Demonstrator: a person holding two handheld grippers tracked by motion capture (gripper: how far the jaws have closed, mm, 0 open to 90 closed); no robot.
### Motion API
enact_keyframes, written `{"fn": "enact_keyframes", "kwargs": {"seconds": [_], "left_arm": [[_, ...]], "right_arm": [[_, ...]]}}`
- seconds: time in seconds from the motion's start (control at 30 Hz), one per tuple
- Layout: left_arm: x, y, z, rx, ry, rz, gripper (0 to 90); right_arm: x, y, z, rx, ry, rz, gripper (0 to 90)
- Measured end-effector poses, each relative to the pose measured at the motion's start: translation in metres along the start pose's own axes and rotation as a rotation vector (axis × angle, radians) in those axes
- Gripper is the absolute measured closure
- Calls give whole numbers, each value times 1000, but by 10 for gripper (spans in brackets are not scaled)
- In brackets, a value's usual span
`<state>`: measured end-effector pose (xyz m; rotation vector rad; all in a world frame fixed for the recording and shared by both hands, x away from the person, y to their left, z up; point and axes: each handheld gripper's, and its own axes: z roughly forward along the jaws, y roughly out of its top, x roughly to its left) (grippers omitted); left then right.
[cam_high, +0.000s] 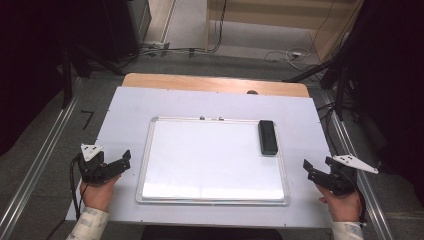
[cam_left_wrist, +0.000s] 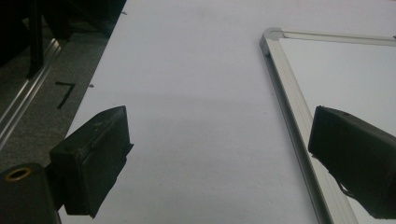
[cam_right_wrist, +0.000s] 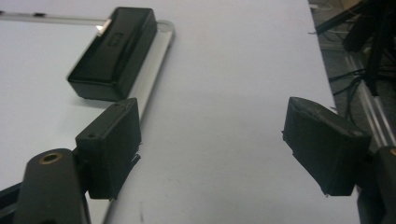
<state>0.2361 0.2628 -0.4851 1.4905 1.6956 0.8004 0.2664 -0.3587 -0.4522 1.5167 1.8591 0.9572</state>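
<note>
A white-surfaced whiteboard (cam_high: 210, 165) with a silver frame lies flat in the middle of the table. A black eraser (cam_high: 268, 136) rests on its far right corner. My left gripper (cam_high: 122, 164) hovers just left of the board's near left side, open and holding nothing. In the left gripper view its jaws (cam_left_wrist: 219, 158) stand wide apart, the right one over the board's frame (cam_left_wrist: 289, 102). My right gripper (cam_high: 310, 171) sits off the board's right edge, also open and empty. In the right gripper view the eraser (cam_right_wrist: 114, 51) lies ahead of my right gripper (cam_right_wrist: 215, 144), beyond its left jaw.
A white sheet (cam_high: 125, 115) covers the wooden table (cam_high: 210, 82). Metal rails (cam_high: 40, 160) run along both sides on the grey floor. Cables (cam_high: 285, 55) and dark stands lie beyond the far edge. A "7" mark (cam_left_wrist: 65, 93) is on the floor at left.
</note>
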Motion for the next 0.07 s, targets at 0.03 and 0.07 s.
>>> {"fn": "enact_keyframes", "kwargs": {"seconds": [0.03, 0.07], "left_arm": [[0, 0, 0, -1, -1, 0, 62], [0, 0, 0, -2, -1, 0, 62]], "right_arm": [[-2, -2, 2, 7, -20, -7, 180], [-5, -5, 6, 19, -30, -1, 178]]}}
